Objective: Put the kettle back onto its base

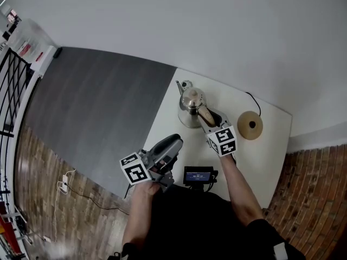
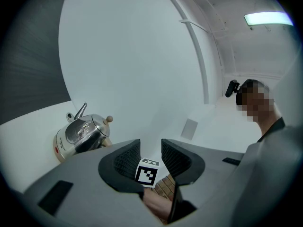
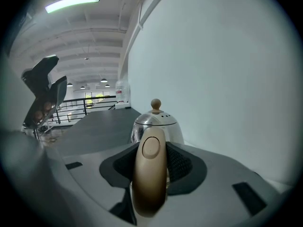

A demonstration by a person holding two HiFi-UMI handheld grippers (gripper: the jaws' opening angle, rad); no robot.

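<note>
We find the right gripper point(image 3: 151, 156) clamped on the tan handle point(image 3: 149, 183) of the steel kettle point(image 1: 190, 103). The kettle is upright over the white table point(image 1: 268, 156), to the left of its round base point(image 1: 250, 125) and apart from it; whether it touches the tabletop we cannot tell. The left gripper point(image 2: 150, 148) is held near the table's front edge, its jaws apart and gripping nothing.

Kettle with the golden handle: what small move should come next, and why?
Probably lift the kettle a little and swing it toward the round base. The right gripper is closed on its golden handle, while the base sits bare on the table, apart from the kettle.
</note>
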